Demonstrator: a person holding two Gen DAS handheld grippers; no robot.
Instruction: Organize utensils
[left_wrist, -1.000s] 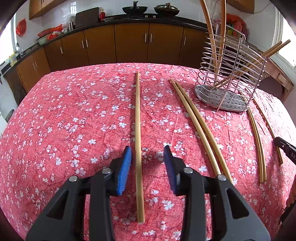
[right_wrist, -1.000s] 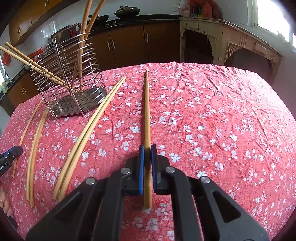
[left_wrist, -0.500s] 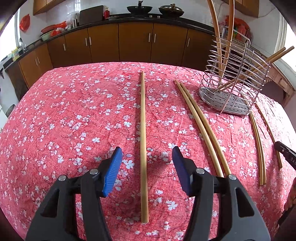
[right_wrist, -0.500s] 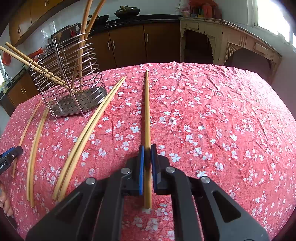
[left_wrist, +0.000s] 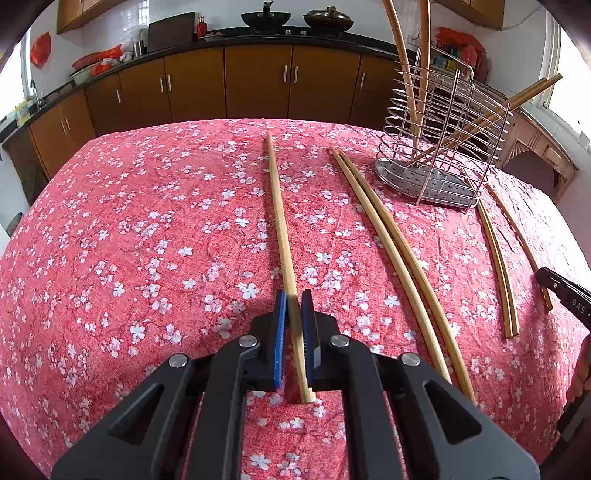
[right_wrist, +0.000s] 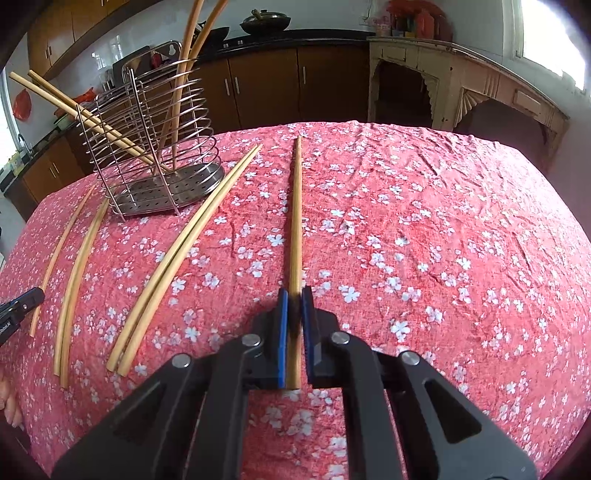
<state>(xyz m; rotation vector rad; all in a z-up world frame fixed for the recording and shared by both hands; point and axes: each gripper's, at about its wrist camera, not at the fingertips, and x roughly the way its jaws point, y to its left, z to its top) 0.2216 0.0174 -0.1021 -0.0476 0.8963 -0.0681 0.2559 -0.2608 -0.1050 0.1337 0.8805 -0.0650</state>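
My left gripper (left_wrist: 293, 306) is shut on the near end of a long bamboo chopstick (left_wrist: 279, 218) that lies along the red floral tablecloth. My right gripper (right_wrist: 294, 306) is shut on another chopstick (right_wrist: 295, 221), its far tip pointing away over the cloth. A wire utensil rack (left_wrist: 439, 147) stands at the back right in the left view and at the back left in the right view (right_wrist: 155, 147), with several chopsticks leaning in it. A loose pair (left_wrist: 395, 254) lies beside the rack, also in the right view (right_wrist: 184, 243).
Two more chopsticks (left_wrist: 496, 258) lie right of the rack, seen at the left in the right view (right_wrist: 77, 269). The other gripper's tip (left_wrist: 561, 291) shows at the right edge. Brown kitchen cabinets (left_wrist: 258, 85) stand behind the table (right_wrist: 443, 221).
My left gripper, open around the chopstick before, has closed on it. The right gripper has stayed shut on its chopstick and has hardly moved.
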